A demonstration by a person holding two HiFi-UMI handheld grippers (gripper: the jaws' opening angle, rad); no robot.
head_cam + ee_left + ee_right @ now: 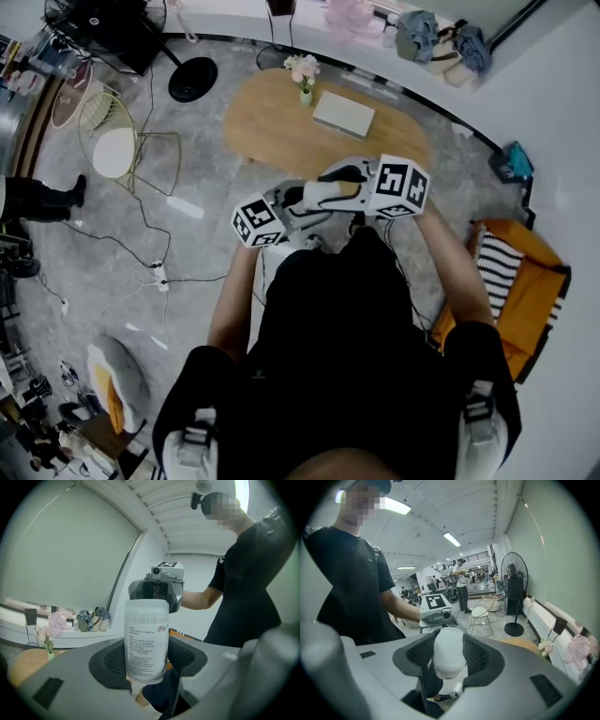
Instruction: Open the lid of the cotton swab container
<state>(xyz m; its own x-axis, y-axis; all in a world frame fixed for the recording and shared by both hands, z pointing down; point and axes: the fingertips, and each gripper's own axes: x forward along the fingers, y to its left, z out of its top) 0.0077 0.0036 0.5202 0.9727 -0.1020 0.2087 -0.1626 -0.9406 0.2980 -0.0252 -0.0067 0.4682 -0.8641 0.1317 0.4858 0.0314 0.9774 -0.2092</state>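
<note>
container [146,644] lies L–R, lid [448,651] rightward | L fingers [108,660] clamp body | R fingers [417,656] clamp lid

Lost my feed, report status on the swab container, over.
Left gripper shut on container. Right gripper shut on lid. Lid looks still on. Nothing in the way.

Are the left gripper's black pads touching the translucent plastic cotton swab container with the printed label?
Touching. In the left gripper view, the translucent labelled container sits pressed between both black pads of the left gripper, no gap either side.
</note>
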